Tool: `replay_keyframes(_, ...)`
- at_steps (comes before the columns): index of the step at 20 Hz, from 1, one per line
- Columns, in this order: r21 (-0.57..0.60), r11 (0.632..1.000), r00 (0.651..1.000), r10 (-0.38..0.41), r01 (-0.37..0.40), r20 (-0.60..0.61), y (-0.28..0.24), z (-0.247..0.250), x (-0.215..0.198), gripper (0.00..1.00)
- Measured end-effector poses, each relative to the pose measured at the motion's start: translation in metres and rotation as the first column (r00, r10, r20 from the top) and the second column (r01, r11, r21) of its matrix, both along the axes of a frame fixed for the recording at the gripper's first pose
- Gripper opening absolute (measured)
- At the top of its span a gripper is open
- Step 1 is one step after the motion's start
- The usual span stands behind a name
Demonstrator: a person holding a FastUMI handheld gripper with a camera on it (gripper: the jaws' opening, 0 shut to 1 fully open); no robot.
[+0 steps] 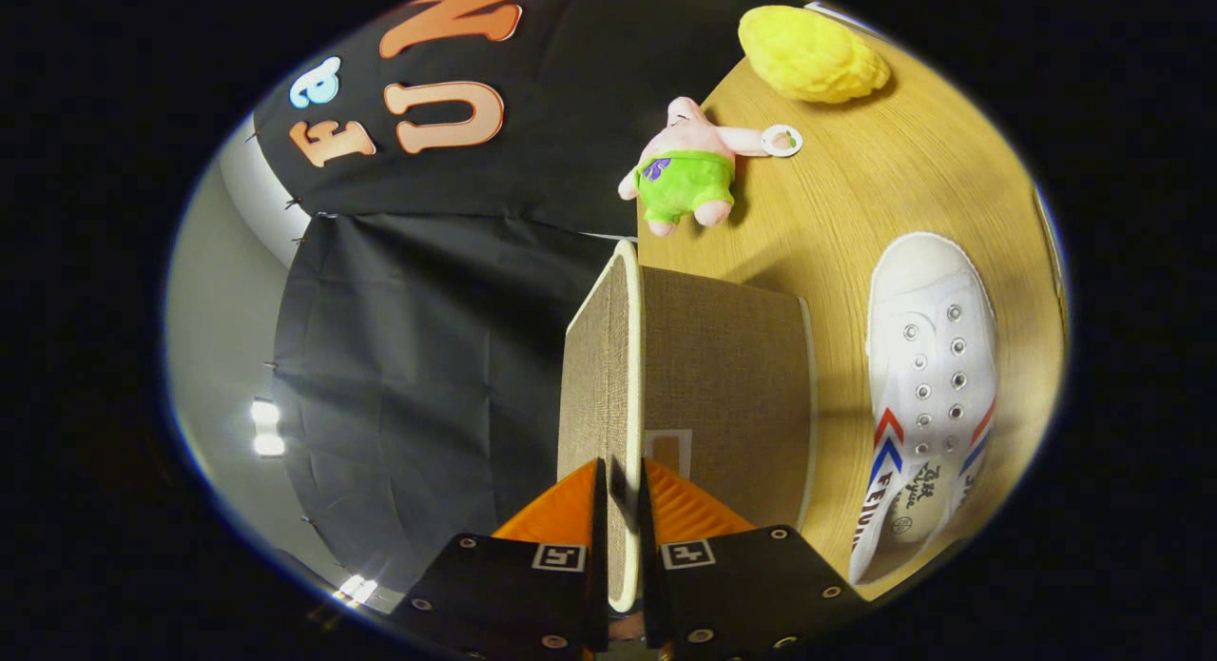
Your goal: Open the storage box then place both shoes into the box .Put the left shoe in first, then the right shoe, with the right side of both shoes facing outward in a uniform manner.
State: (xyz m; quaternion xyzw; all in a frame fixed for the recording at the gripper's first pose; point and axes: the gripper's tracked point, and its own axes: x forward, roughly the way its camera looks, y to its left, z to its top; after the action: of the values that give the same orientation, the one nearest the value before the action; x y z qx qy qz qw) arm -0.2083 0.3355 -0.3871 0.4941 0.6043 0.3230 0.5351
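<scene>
Gripper (620, 495) closed tight on the lid (608, 357) of the storage box (723, 376), one finger each side of the thin flap w/ its pale rim; lid stands up edge-on, running away from the fingers; box body of brown woven cloth sits just to one side of the lid, on the table (903, 166).

White shoe (927, 385) lies on the table beside the box, near but apart; top side up, lace holes showing, red & blue stripes on both sides, toe pointing away from the fingers; nothing between shoe & box.

Beyond the box: small pink plush toy (685, 171) in green shorts, lying at the table edge, round tag by its arm; further on, a yellow fluffy thing (813, 52), can't tell what it is; both well apart from the shoe.

Table top of light wood, smooth, w/ soft shadows by the box & shoe.

Other side of the lid: black cloth wall (418, 357) w/ folds; past it a pale grey wall (219, 319) w/ bright light spots (267, 428).
</scene>
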Motion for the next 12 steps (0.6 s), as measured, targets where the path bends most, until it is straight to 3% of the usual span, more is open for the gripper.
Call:
replay_keyframes(4, 0.043, 0.999, 1.0, -0.027, 0.027, 0.003, 0.0, 0.028, 0.016, 0.01)
replay_keyframes(12, 0.06, 0.998, 0.989, -0.004, -0.005, 0.15, 0.044, 0.113, 0.05, 0.04)
